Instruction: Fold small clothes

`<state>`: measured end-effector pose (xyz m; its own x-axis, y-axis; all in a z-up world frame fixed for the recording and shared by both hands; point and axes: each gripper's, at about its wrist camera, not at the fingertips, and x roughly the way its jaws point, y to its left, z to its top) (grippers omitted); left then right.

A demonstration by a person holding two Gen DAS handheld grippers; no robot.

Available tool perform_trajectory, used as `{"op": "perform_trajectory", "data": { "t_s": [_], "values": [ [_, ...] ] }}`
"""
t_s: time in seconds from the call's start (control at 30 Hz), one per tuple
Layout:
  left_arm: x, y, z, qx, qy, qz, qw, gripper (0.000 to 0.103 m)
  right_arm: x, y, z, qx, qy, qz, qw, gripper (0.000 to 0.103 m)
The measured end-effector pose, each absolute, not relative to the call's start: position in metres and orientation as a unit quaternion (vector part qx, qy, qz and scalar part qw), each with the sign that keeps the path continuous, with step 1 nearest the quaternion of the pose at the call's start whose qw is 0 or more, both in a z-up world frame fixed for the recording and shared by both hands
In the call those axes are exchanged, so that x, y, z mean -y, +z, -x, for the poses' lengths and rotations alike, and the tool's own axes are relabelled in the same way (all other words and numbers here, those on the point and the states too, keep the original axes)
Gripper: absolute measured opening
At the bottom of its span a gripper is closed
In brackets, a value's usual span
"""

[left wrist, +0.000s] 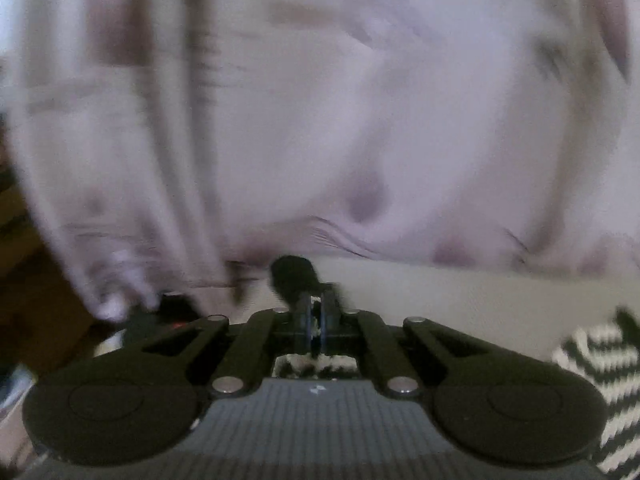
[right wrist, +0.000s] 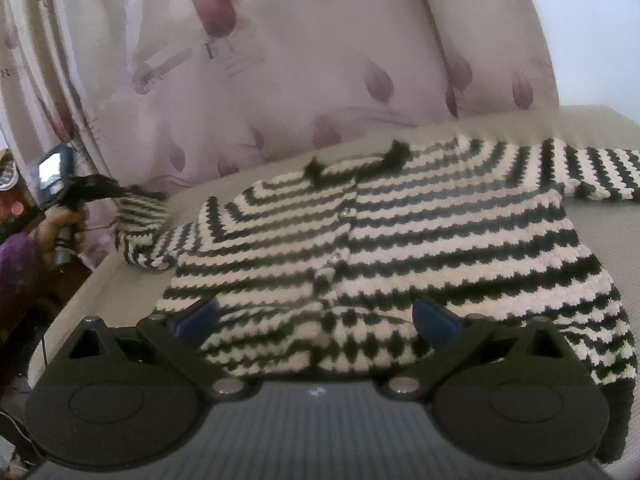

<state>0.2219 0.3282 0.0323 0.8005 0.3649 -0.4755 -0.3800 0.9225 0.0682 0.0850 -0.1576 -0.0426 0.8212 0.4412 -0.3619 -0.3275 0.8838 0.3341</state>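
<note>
A small black-and-white striped knit cardigan point(right wrist: 380, 248) lies flat on a beige surface point(right wrist: 120, 292), front up, both sleeves spread out. My right gripper point(right wrist: 316, 320) is open, its blue pads on either side of the cardigan's lower hem. My left gripper point(right wrist: 120, 194) is at the far left, shut on the end of the left sleeve point(right wrist: 140, 216). In the left wrist view the gripper point(left wrist: 316, 320) is shut with a bit of striped knit between the pads; a corner of the cardigan point(left wrist: 592, 372) shows at the right.
A pale lilac curtain with purple petal print point(right wrist: 280, 80) hangs right behind the surface and fills most of the left wrist view point(left wrist: 320, 120). A person's hand in a purple sleeve point(right wrist: 52, 232) holds the left gripper. Brown clutter point(left wrist: 28, 300) lies at the left.
</note>
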Motion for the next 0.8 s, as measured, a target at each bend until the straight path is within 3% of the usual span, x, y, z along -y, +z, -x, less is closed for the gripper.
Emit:
{"op": "perform_trajectory", "data": {
  "t_s": [0.2, 0.4, 0.5, 0.53, 0.6, 0.63, 0.67, 0.8],
  "values": [
    [-0.342, 0.061, -0.108, -0.204, 0.285, 0.059, 0.935, 0.002, 0.158, -0.04, -0.075, -0.203, 0.221, -0.135, 0.944, 0.103],
    [-0.333, 0.036, -0.043, -0.225, 0.324, 0.093, 0.914, 0.002, 0.169, -0.041, -0.063, -0.192, 0.224, -0.145, 0.944, 0.103],
    [-0.301, 0.03, -0.022, -0.231, 0.289, 0.063, 0.927, 0.003, 0.184, -0.043, -0.053, -0.185, 0.227, -0.149, 0.945, 0.103],
    [-0.289, 0.024, -0.021, -0.232, 0.255, 0.062, 0.937, 0.012, 0.192, -0.045, -0.048, -0.18, 0.225, -0.152, 0.945, 0.103],
    [-0.256, 0.021, -0.016, -0.248, 0.177, 0.058, 0.951, 0.048, 0.213, -0.051, -0.039, -0.172, 0.214, -0.161, 0.948, 0.103],
    [-0.236, 0.018, -0.015, -0.258, 0.13, 0.058, 0.956, 0.077, 0.222, -0.054, -0.035, -0.17, 0.204, -0.163, 0.95, 0.103],
    [-0.22, 0.014, -0.013, -0.264, 0.089, 0.055, 0.959, 0.094, 0.231, -0.058, -0.031, -0.168, 0.192, -0.162, 0.953, 0.103],
    [-0.154, -0.003, -0.002, -0.297, -0.036, 0.014, 0.954, 0.096, 0.274, -0.074, -0.01, -0.159, 0.151, -0.188, 0.957, 0.103]
  ]
}}
